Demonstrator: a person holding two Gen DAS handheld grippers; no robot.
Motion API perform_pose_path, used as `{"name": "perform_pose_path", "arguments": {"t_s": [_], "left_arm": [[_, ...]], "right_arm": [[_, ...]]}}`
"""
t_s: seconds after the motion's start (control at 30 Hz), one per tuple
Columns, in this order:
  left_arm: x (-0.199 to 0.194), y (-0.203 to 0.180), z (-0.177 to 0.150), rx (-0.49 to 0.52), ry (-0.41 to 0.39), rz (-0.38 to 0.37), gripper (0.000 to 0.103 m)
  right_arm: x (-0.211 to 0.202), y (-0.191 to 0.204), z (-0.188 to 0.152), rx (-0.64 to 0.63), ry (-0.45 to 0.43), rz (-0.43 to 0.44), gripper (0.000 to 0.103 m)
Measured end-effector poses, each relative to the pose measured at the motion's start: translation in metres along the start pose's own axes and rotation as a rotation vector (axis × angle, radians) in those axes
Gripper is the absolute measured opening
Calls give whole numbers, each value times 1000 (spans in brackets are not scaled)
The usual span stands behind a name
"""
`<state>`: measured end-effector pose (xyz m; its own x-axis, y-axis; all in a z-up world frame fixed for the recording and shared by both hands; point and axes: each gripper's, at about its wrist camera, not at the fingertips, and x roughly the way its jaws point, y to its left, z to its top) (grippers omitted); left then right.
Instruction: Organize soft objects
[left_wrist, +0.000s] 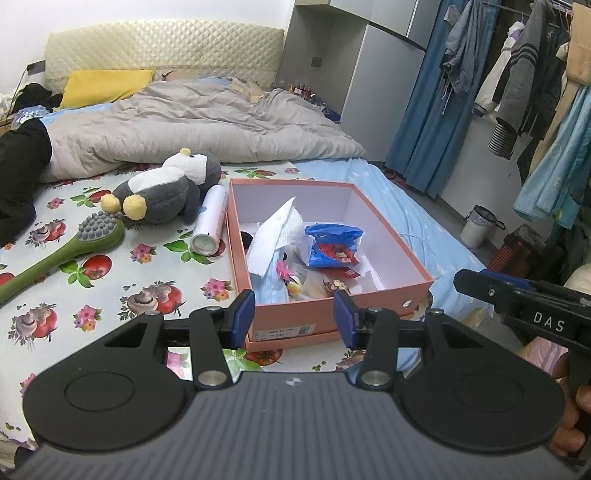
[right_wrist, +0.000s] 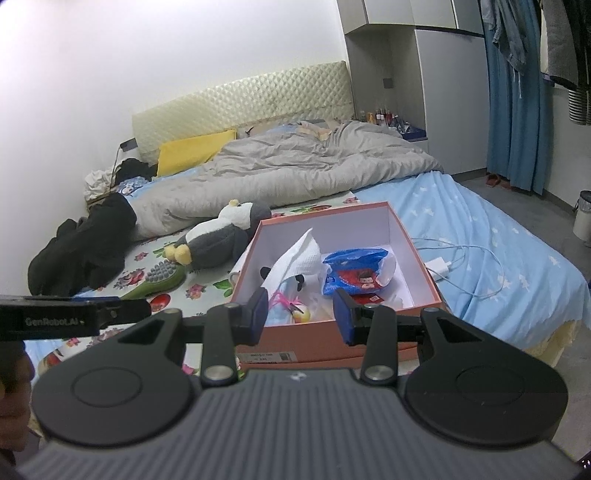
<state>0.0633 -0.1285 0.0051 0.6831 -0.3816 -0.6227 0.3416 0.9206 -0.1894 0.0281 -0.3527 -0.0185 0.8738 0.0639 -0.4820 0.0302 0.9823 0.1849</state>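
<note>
A lived-in home bedroom: a bed (left_wrist: 391, 192) with padded headboard (left_wrist: 162, 44), rumpled grey duvet (left_wrist: 207, 122) and yellow pillow (left_wrist: 107, 85), a wardrobe (left_wrist: 380, 74), clothes (left_wrist: 524, 74) hanging by a blue curtain (left_wrist: 432, 110), bottles (right_wrist: 382, 116) on a bedside shelf

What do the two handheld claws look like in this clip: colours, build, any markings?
Both match. The left claw and right claw have blue pads on black linkage arms with silver pivot pins, two round black discs and a grey ribbed body bearing a small white logo. Seen from the side, the right one reads "DAS" in white and the left one "GenRobot.AI". No cables or sleeves show.
</note>
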Motion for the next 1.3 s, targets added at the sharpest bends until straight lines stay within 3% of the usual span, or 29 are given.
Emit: {"name": "perform_pose_path", "arguments": {"t_s": [0.1,0.13,0.17,0.23,0.43,1.3], "left_arm": [[0,1,0,-7,5,-6,53],[0,1,0,-9,8,-9,56],[0,1,0,-10,10,-10,65],[0,2,0,-13,10,-8,86],[4,2,-1,-25,16,9,100],[8,-1,-5,2,42,69,102]], "right_arm": [[0,1,0,-2,-1,1,43],[0,1,0,0,2,4,55],[0,1,0,-1,6,10,75],[1,1,1,-2,7,1,93],[1,-7,3,24,-5,-8,91],[4,-12,1,24,7,-19,91]]}}
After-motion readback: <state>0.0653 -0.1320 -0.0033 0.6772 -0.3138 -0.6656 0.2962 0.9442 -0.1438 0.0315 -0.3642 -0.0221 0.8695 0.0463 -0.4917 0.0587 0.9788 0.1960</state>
